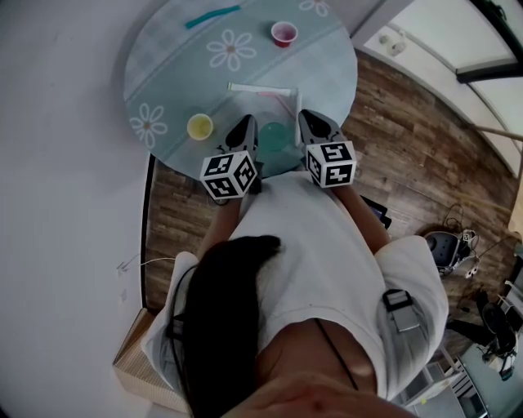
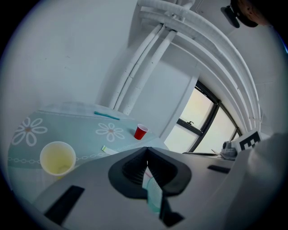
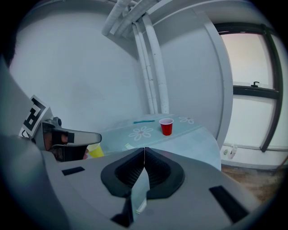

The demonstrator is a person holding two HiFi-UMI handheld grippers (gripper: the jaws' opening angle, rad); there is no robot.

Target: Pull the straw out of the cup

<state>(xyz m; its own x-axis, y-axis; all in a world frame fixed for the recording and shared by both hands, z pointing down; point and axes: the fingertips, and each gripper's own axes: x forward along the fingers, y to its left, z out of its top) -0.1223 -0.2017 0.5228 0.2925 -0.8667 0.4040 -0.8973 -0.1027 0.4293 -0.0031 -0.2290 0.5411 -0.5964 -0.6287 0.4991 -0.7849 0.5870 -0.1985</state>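
A teal cup (image 1: 274, 135) stands near the round table's front edge, between my two grippers. No straw shows in it. One white straw (image 1: 260, 87) lies flat just beyond the cup, and a thinner white one (image 1: 292, 104) runs back toward my right gripper (image 1: 306, 118). The left gripper (image 1: 245, 124) is at the cup's left side. In the left gripper view the tips (image 2: 147, 149) meet, and the teal cup (image 2: 153, 195) shows through the gap below them. The right gripper (image 3: 144, 149) is shut too, with a white straw end (image 3: 141, 205) on the table beneath it.
The table (image 1: 163, 57) has a teal flowered cloth. A yellow cup (image 1: 199, 126) stands left of my left gripper, a red cup (image 1: 283, 33) at the far side, and a teal straw (image 1: 212, 15) beyond it. Wooden floor and a cardboard box (image 1: 135, 359) lie below the table's edge.
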